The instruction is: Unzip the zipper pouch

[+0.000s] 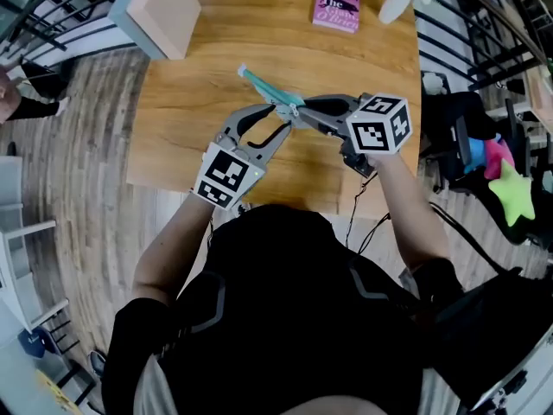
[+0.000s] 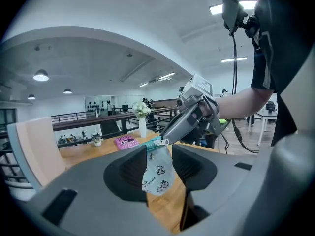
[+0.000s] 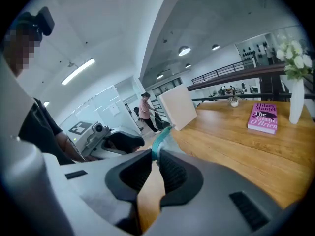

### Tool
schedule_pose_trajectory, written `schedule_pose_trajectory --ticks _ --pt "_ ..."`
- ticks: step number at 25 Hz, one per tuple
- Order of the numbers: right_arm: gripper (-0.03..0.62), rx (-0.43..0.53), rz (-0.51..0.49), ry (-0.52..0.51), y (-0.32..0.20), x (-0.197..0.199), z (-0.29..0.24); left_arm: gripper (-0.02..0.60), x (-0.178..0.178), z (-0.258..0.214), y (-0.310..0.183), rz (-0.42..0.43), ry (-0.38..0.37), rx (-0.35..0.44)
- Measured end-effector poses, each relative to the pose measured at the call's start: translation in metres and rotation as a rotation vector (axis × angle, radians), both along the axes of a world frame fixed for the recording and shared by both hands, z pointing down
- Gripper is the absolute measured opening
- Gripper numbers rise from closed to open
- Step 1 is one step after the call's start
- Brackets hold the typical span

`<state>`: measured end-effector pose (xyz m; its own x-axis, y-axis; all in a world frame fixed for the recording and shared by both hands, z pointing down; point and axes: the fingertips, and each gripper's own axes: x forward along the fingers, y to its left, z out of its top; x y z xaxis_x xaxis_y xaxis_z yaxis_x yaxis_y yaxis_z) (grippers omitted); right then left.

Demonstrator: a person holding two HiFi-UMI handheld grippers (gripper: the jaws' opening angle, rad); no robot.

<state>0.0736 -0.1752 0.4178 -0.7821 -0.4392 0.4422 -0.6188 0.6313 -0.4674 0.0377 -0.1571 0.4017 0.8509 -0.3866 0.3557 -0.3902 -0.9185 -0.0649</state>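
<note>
One pale cartoon-printed, teal-zippered pouch (image 2: 158, 177): right claw (image 3: 156, 157) clamps it, left claw (image 2: 161, 166) gapes around it.

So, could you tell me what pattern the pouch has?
The pouch is pale grey with small cartoon prints; clearest in the left gripper view.

Ceiling lamps (image 2: 41, 75) and strip lights (image 3: 78, 71) high above your jaws light everything brightly and evenly, burning out white. The worktop (image 1: 216, 102) beyond the jaws carries soft sheen and only faint shadows. Straight lines bow toward the edges everywhere, both gripper views have black corners, and the jaws look soft up close.
</note>
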Motion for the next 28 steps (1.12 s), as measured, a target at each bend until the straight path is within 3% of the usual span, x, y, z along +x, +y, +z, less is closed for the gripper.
schedule_pose_trajectory --ticks 5,11,16,19,23,25,28 --pt "0.058 -0.012 0.075 -0.077 0.006 -0.009 -0.023 0.179 0.002 -0.019 0.005 0.077 -0.010 0.107" --pt "0.058 -0.013 0.141 -0.079 0.012 -0.012 -0.037 0.172 0.002 -0.035 0.006 0.164 -0.015 0.190" --pt "0.058 -0.006 0.172 -0.072 0.021 -0.011 -0.045 0.160 0.005 -0.036 0.012 0.229 -0.087 0.308" --pt "0.058 0.002 0.180 -0.043 0.025 -0.009 -0.044 0.156 0.010 -0.038 0.017 0.261 -0.097 0.340" --pt "0.058 -0.001 0.188 -0.036 0.031 -0.006 -0.044 0.118 0.017 -0.041 0.027 0.315 -0.110 0.401" --pt "0.058 -0.001 0.186 -0.032 0.033 -0.006 -0.045 0.095 0.016 -0.043 0.030 0.333 -0.083 0.373" --pt "0.058 -0.001 0.183 -0.030 0.038 -0.005 -0.045 0.072 0.014 -0.050 0.031 0.317 0.008 0.243"
